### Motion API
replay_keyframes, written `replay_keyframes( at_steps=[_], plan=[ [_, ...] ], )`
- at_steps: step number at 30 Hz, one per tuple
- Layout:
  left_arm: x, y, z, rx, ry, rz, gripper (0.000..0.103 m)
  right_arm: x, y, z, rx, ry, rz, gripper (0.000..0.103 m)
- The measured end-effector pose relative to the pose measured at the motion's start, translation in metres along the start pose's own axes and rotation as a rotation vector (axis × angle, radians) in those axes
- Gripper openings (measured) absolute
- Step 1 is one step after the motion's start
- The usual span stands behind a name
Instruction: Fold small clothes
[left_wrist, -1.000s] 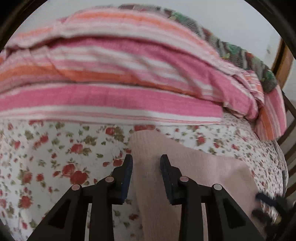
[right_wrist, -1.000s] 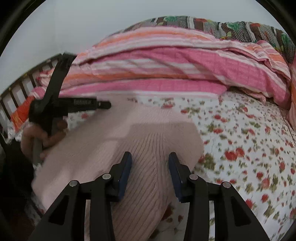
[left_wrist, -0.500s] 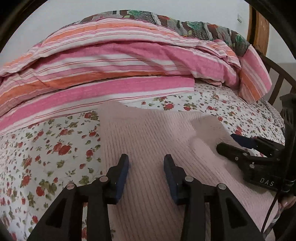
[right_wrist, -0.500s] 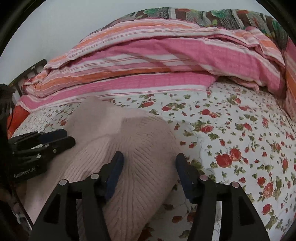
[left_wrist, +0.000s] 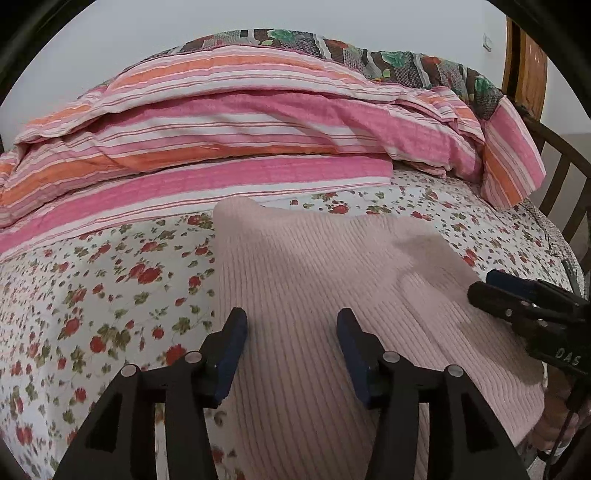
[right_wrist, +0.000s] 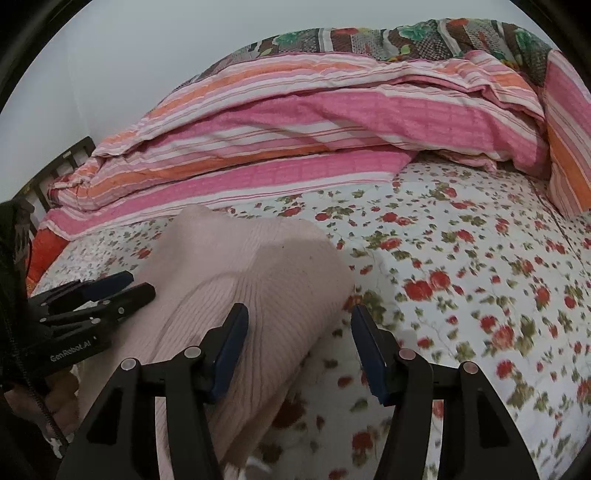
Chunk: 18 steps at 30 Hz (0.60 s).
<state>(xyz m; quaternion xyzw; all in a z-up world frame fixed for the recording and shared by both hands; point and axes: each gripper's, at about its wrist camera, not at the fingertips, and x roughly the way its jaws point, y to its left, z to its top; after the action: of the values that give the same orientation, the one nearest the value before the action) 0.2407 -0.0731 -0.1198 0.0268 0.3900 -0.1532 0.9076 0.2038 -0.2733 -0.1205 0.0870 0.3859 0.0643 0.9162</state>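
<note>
A pale pink ribbed knit garment (left_wrist: 325, 280) lies folded on the floral bedsheet (left_wrist: 110, 295). My left gripper (left_wrist: 291, 325) hovers over its near part with the jaws opening; the knit shows between the fingers, but the pads do not press on it. My right gripper (right_wrist: 299, 317) is open above the garment's right edge (right_wrist: 280, 295), with knit under its left finger and sheet under the right one. Each gripper also shows in the other's view: the right gripper (left_wrist: 491, 288) at the garment's right side, and the left gripper (right_wrist: 136, 286) at its left side.
A pink and orange striped quilt (left_wrist: 240, 129) is heaped along the back of the bed, with a patterned blanket (left_wrist: 369, 51) behind it. A wooden bed rail (left_wrist: 554, 177) stands at the right and a dark rail (right_wrist: 62, 166) at the left. Floral sheet (right_wrist: 461, 277) spreads right of the garment.
Both grippers' jaws have spread wider. The left gripper came down from above the garment and to its left side. The garment has settled flatter on the sheet.
</note>
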Motion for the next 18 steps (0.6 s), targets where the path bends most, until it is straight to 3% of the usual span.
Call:
replay_keyframes(
  at_steps=[3, 9, 13, 15, 18],
  plan=[
    [-0.008, 0.005, -0.009, -0.025, 0.003, -0.020, 0.057, -0.015, 0.003, -0.007, 0.000, -0.006, 0.040, 0.057],
    [-0.022, 0.027, -0.031, -0.126, 0.020, -0.138, 0.061, -0.039, 0.014, -0.027, -0.025, -0.023, 0.104, 0.057],
    [-0.028, 0.036, -0.047, -0.185, 0.035, -0.188, 0.063, -0.033, 0.025, -0.044, -0.072, 0.009, 0.057, 0.057],
    [-0.031, 0.034, -0.054, -0.180, 0.047, -0.190, 0.063, -0.023, 0.025, -0.053, -0.068, 0.046, 0.007, 0.056],
    [-0.042, 0.031, -0.062, -0.154, 0.036, -0.162, 0.063, -0.029, 0.025, -0.056, -0.067, 0.041, 0.009, 0.056]
  ],
)
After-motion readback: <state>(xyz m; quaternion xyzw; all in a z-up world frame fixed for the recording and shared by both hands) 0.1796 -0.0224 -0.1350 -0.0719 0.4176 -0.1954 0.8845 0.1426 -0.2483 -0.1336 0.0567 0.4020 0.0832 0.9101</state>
